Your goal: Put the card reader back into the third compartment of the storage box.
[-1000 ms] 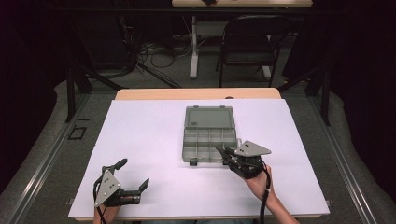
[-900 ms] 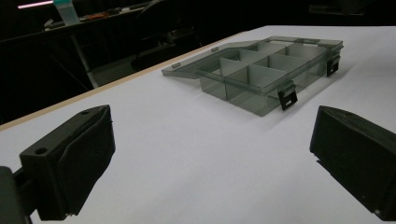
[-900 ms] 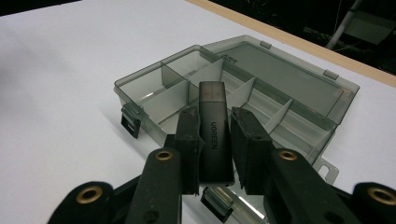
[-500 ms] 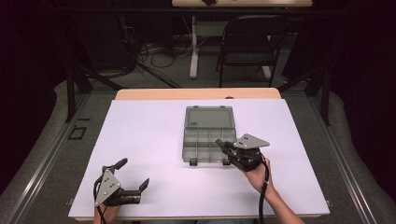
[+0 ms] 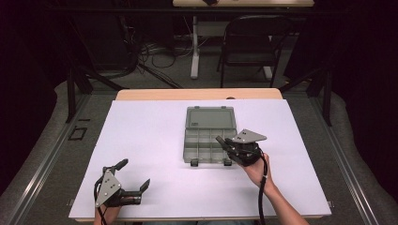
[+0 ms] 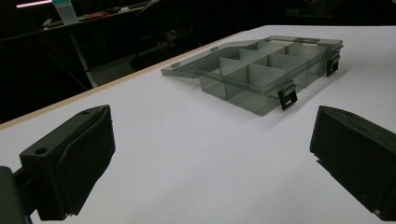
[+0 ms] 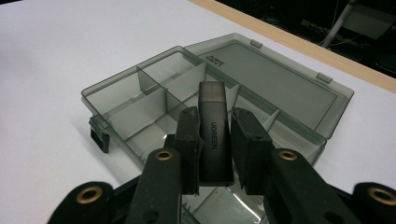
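**Two hand-held grippers at the open compartment box**

Two hand-held grippers worked over the white worktop. The right hand-held gripper was clenched on a dark grey rectangular block printed with "UGREEN", its pads pressed against the block's two long sides. In the right gripper view the block stood above the near compartments of the clear grey compartment box, whose lid lay flat open behind it. In the high view this gripper sat at the box's front right corner, the person's right hand behind it. The left hand-held gripper was released, jaws spread wide with nothing between them, near the front left edge of the worktop and well apart from the box. The left gripper view showed the box farther off, with two black latches on its front wall.
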